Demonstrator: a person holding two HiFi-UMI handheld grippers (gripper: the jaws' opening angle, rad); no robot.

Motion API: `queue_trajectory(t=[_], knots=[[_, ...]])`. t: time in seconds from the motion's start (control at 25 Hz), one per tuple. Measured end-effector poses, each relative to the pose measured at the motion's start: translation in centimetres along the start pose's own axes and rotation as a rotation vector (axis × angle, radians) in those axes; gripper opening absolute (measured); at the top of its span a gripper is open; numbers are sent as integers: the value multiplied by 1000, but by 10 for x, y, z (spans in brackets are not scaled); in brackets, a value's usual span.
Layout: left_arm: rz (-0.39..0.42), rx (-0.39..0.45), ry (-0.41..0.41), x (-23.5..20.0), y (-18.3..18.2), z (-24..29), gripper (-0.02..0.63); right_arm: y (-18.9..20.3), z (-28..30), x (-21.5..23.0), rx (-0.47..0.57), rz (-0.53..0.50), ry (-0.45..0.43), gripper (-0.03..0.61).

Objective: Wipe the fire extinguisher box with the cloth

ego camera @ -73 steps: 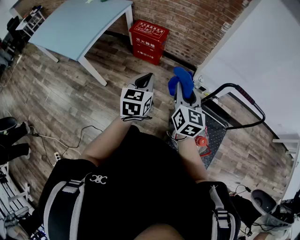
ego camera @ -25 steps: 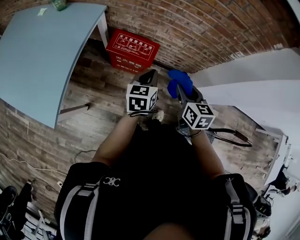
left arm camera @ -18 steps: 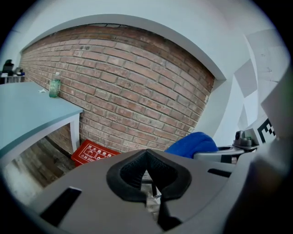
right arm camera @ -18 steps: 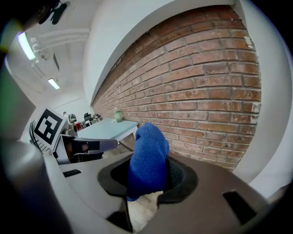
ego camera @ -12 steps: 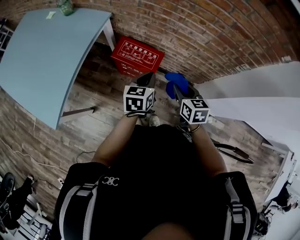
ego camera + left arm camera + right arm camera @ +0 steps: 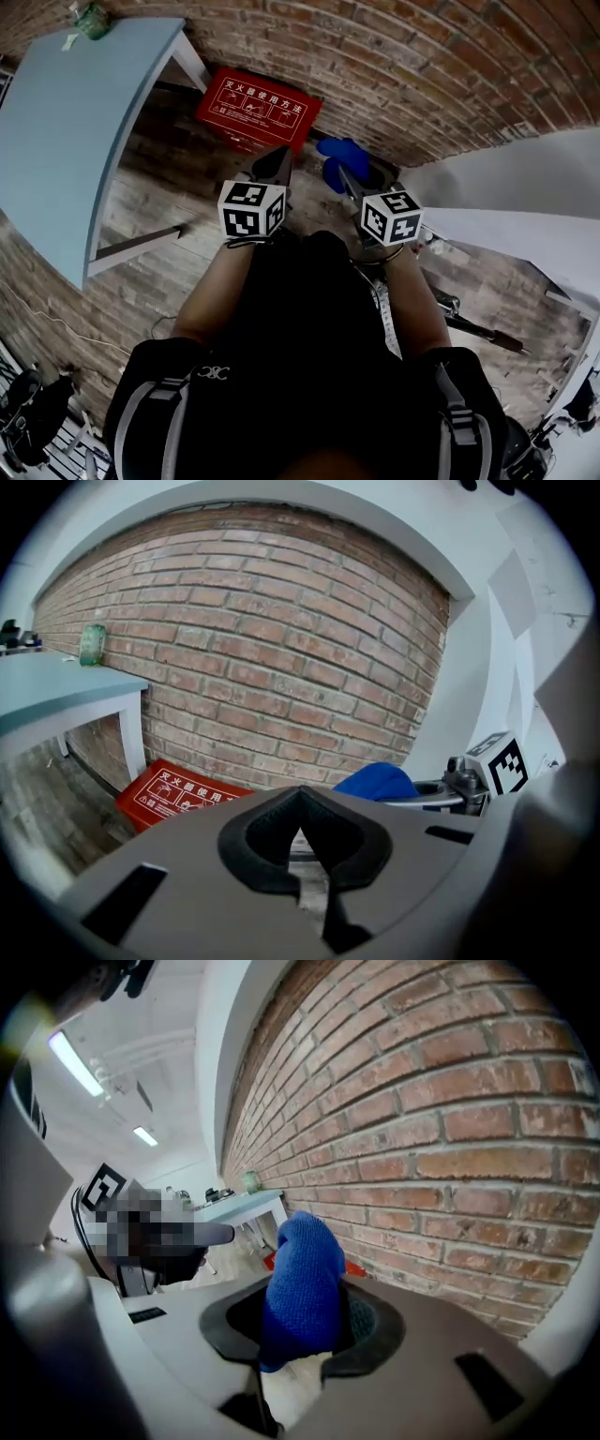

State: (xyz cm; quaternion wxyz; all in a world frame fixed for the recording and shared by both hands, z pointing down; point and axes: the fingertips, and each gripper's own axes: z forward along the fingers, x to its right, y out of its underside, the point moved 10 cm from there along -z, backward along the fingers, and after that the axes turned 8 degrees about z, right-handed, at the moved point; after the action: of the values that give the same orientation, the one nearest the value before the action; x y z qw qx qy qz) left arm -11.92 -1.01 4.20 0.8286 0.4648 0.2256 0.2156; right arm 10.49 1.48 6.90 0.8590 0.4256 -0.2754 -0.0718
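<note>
While the pale blue table (image 6: 66, 122) takes up the upper left of the head view, the red fire extinguisher box (image 6: 258, 106) sits at upper centre on the wooden floor (image 6: 159, 197). It is backed against the brick wall (image 6: 422, 66), just right of the table's leg.

Below the box, the left gripper (image 6: 278, 157) points toward it with its jaws closed on nothing. It is probably kept aside because one tool is enough for wiping. To its right, the right gripper (image 6: 352, 183) is clamped on the blue cloth (image 6: 339, 155). A thick wad of cloth stands out past the jaw tips, likely so that fabric, not plastic, meets the box. The cloth hangs apart from the box, toward its lower right, so wiping looks not yet begun. At the far right is a white wall (image 6: 525, 178).

Only the head view gives the whole layout. The left gripper view adds the box's printed lid at lower left, under the table, with the cloth at right centre. The right gripper view shows the pinch itself close up, but the cloth hides nearly all of the box, leaving only red slivers beside it.
</note>
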Motion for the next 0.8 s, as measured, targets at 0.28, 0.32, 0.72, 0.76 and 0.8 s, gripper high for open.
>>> queue_trajectory(t=[0.28, 0.32, 0.72, 0.76, 0.8], knots=[[54, 85, 30, -37, 101, 87, 8, 89, 114, 95, 72, -192, -50, 126], [67, 101, 29, -41, 112, 96, 8, 99, 128, 106, 83, -248, -53, 126], [39, 187, -12, -69, 164, 107, 8, 103, 199, 158, 205, -419, -3, 126], [30, 179, -14, -70, 166, 107, 8, 97, 199, 158, 221, -409, 2, 126], [29, 166, -12, -71, 169, 107, 8, 91, 199, 160, 240, -401, 6, 126]])
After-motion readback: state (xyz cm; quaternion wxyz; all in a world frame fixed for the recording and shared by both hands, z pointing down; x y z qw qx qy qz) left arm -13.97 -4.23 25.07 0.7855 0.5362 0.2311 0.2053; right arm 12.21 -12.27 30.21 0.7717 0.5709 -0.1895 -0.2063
